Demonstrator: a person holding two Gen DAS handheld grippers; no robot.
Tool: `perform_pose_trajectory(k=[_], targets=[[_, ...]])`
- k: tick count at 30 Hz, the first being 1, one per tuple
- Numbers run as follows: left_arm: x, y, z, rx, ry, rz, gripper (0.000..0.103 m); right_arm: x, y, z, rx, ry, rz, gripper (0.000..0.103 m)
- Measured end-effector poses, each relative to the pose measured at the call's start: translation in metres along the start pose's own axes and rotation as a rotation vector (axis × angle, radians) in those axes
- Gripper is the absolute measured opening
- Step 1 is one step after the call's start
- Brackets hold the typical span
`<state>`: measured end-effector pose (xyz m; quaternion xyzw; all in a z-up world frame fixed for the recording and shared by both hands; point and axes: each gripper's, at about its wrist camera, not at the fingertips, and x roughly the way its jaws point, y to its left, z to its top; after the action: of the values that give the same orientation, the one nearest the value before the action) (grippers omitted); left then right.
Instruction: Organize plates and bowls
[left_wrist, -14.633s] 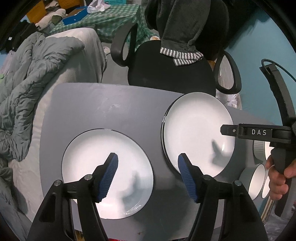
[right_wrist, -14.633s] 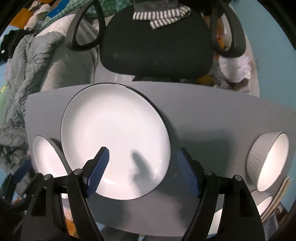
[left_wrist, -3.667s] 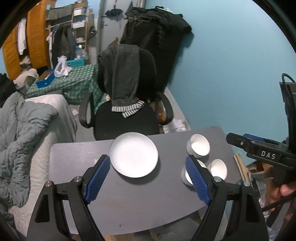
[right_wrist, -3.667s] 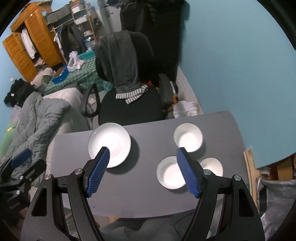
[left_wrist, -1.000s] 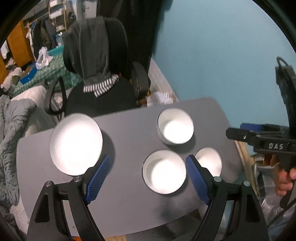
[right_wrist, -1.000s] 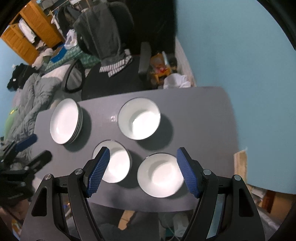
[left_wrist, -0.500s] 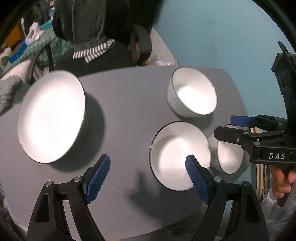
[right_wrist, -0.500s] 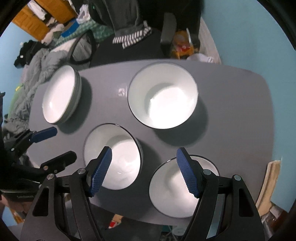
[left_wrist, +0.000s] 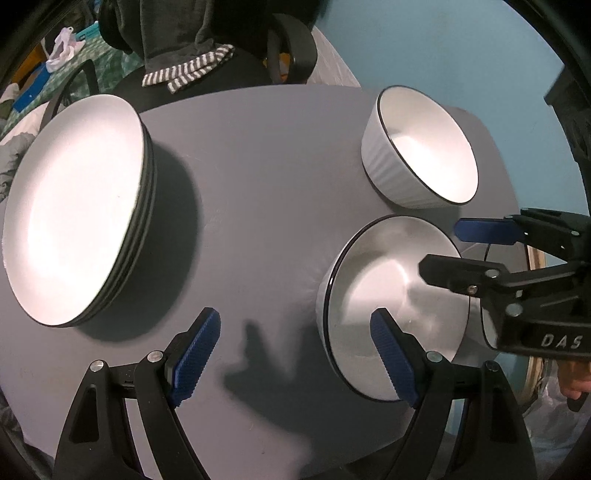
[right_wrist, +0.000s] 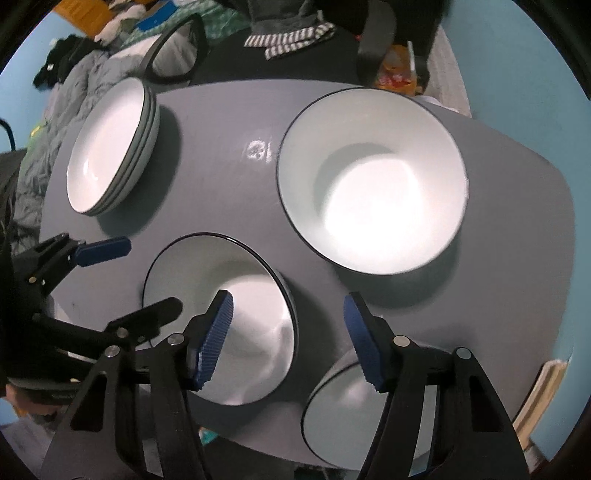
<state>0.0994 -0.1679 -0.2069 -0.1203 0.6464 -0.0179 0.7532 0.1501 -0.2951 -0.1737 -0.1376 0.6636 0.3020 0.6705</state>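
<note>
White bowls (right_wrist: 373, 177) — dark-rimmed — grey table (left_wrist: 258, 155), blue pads (left_wrist: 195, 347)

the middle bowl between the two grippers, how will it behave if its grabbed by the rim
The middle bowl looks like glazed ceramic, so probably rigid, fairly heavy and breakable if dropped. Its glossy inside suggests the pads may slip on the thin rim. It sits close to the near bowl, so tilting it could knock that one.
</note>
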Motion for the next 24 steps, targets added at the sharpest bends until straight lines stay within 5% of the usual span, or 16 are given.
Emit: perform_pose_trajectory(k=[9, 15, 21, 24], targets=[[0.013, -0.01, -0.005, 0.015, 0.044, 0.005, 0.084, 0.021, 0.002, 0.004, -0.007, 0.082, 0.003, 0.04], [0.018, -0.006, -0.003, -0.008, 0.08, -0.016, 0.058, 0.03, -0.008, 0.003, 0.053, 0.113, 0.004, 0.023], [0.021, 0.005, -0.005, -0.062, 0.122, -0.057, 0.045, 0.027, -0.012, 0.003, 0.088, 0.113, -0.014, 0.02], [0.02, 0.01, -0.006, -0.071, 0.136, -0.055, 0.043, 0.031, -0.015, 0.002, 0.149, 0.127, 0.06, 0.015]])
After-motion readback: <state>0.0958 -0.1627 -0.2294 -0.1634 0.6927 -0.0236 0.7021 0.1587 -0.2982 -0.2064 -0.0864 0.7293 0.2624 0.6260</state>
